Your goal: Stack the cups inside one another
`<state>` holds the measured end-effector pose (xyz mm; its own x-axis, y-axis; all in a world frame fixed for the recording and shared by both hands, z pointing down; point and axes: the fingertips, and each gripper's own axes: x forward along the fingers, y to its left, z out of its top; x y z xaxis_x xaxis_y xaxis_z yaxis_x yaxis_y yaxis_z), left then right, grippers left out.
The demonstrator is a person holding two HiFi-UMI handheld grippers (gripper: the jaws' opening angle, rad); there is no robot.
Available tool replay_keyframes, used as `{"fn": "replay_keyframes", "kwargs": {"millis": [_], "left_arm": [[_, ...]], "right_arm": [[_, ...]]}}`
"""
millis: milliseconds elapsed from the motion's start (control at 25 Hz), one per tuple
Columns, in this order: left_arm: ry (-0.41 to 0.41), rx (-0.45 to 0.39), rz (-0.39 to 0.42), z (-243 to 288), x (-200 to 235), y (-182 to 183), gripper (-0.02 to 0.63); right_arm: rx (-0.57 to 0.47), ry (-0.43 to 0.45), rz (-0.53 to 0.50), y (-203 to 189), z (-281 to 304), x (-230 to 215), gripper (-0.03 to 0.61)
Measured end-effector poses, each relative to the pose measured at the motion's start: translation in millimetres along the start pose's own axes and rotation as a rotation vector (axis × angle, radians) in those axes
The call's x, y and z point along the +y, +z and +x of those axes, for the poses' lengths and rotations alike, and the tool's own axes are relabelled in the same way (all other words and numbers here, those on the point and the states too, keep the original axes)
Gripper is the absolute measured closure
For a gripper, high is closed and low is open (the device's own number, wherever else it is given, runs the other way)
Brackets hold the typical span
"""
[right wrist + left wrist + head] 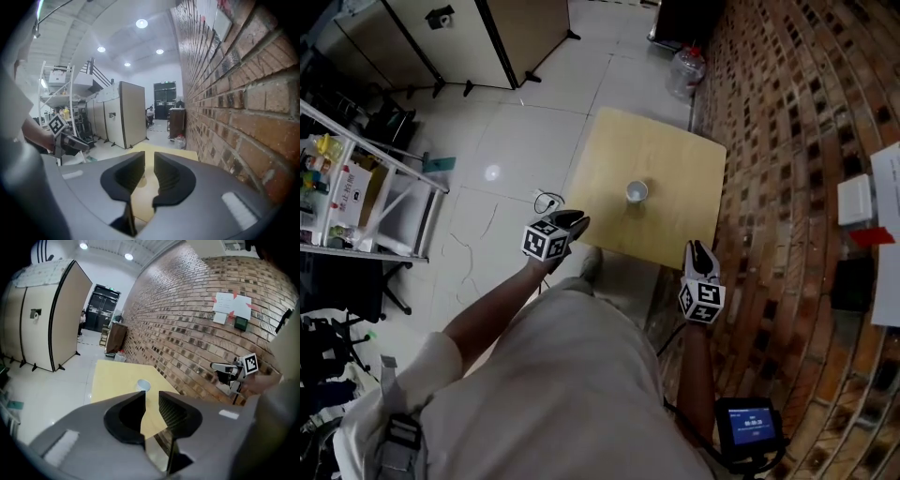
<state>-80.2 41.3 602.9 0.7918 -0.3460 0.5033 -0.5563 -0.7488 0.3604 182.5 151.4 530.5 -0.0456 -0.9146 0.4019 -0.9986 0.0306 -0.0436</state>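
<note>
A white cup (637, 192) stands upright at the middle of the tabletop (675, 155). The left claw (572, 223) hangs at the near left corner and the right claw (698, 249) at the near right corner. Both are slightly parted, empty and apart from the cup.

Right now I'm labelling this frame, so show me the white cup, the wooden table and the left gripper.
white cup (637, 192): head view, mouth.
wooden table (670, 155): head view, bare top.
left gripper (577, 222): head view, between fingertips.
</note>
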Motion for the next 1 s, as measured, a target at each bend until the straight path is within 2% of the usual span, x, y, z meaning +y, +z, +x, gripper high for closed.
{"fn": "replay_keyframes", "kwargs": {"millis": [400, 600, 840, 1000], "left_arm": [[0.031, 0.01, -0.011, -59.9, -46.9, -64.2, 0.506], [0.047, 0.037, -0.011, -82.1, -55.6, -94.6, 0.508], [0.057, 0.058, -0.014, -85.0, -59.5, -109.1, 0.511], [0.059, 0.035, -0.026, -79.8, -60.4, -104.6, 0.514]], "right_arm": [[-0.066, -0.008, 0.045, -24.2, -63.0, 7.7, 0.509], [-0.115, -0.008, 0.093, -38.2, -81.0, 25.5, 0.477], [-0.11, 0.009, 0.159, -63.6, -99.6, 43.4, 0.476], [-0.074, 0.004, 0.146, -87.5, -101.7, 56.3, 0.476]]}}
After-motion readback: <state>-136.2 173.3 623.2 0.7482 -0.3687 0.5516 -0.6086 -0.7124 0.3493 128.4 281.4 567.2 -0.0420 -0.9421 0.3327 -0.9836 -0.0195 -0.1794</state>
